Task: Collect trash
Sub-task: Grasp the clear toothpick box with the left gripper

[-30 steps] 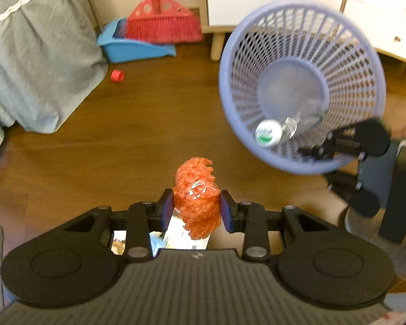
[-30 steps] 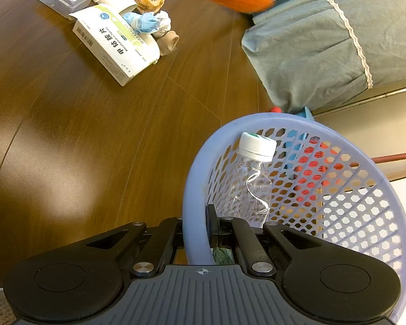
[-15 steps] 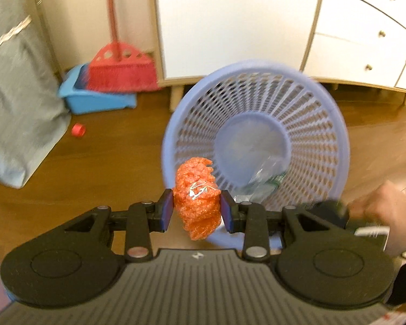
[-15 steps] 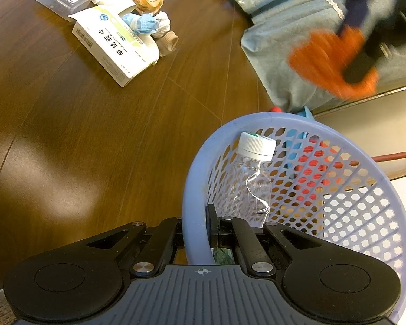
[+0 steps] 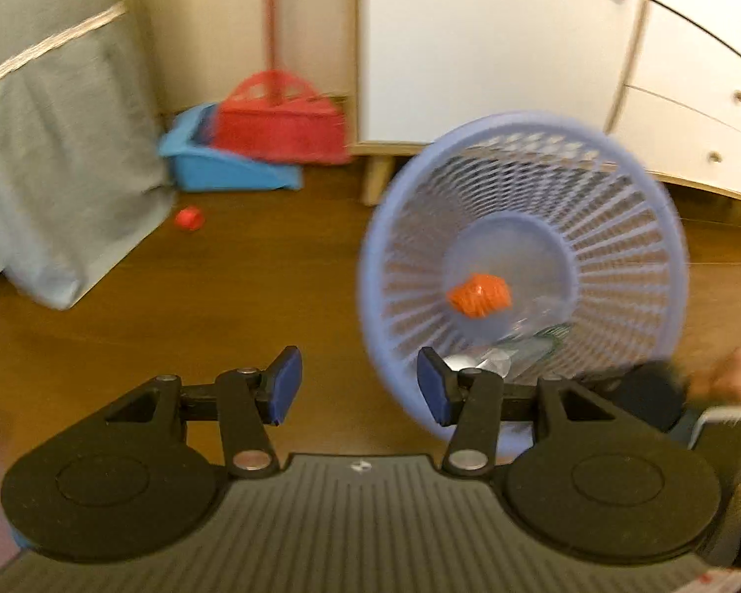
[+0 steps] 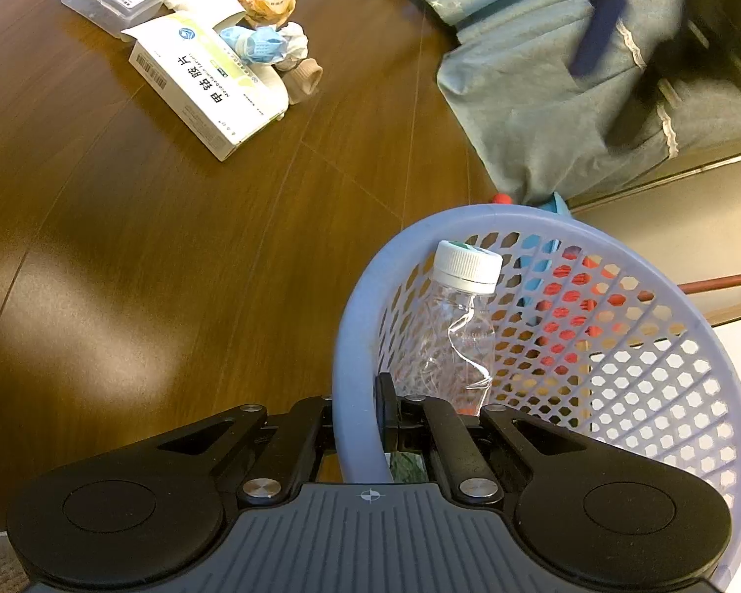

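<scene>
We see the left gripper [image 5: 355,388] with its blue pads [image 5: 285,385] spread and nothing between them; the jaws have just been opening. The orange mesh wad [image 5: 479,295] sits inside the lavender basket [image 5: 612,227], near the middle of its base, beside a clear bottle [image 5: 514,351]. A hand [image 5: 731,375] shows at the basket's lower right rim; broom [image 5: 281,123], blue dustpan [image 5: 222,163] and red cap [image 5: 188,218] lie on the wooden floor [image 5: 222,316] by the far wall.

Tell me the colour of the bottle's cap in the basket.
White, ribbed cap on the clear bottle, inside the lilac basket. The right wrist view shows it best.
</scene>
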`<state>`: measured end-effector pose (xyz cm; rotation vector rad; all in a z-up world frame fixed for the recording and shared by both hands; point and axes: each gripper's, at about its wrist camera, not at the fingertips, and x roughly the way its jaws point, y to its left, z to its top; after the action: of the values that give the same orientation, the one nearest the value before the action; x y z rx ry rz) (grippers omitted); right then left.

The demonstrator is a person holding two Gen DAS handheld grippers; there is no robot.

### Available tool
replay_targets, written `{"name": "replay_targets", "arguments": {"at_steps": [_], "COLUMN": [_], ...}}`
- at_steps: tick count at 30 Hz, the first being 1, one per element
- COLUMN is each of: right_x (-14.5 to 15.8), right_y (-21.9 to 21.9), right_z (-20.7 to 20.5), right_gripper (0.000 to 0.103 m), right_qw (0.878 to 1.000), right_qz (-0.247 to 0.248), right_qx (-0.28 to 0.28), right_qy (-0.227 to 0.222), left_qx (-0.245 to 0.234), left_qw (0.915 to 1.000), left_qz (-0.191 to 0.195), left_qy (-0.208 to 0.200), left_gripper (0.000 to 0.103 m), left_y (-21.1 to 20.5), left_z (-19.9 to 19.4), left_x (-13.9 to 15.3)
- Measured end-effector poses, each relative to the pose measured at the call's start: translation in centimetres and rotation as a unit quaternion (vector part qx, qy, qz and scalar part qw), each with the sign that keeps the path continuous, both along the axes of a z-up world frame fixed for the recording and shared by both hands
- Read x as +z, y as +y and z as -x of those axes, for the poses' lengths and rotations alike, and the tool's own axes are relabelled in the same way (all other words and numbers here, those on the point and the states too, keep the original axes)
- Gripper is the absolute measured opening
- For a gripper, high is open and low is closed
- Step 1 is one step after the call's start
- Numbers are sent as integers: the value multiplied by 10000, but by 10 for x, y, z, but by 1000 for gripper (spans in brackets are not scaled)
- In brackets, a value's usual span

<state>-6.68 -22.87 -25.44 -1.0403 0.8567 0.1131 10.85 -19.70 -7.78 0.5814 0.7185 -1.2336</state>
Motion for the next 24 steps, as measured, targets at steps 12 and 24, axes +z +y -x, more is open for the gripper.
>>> {"name": "replay_targets", "arguments": {"at_steps": [12, 24], "right_x": [3, 0], "right_y": [-4, -6], "right_z": [-1, 2], "right_gripper": [0, 0], "right_qw": [10000, 10000], "right_qz": [-12, 83], "right_qx": [-39, 16], "right_qy": [-36, 11], "left_qx": [1929, 1145], "left_qw": [9746, 9811], "left_qz": [-1131, -1561], "left_qy": [117, 61], "left_gripper": [53, 72], "left_y": [176, 218], "left_z": [-40, -33], "left_x": [-69, -151]}}
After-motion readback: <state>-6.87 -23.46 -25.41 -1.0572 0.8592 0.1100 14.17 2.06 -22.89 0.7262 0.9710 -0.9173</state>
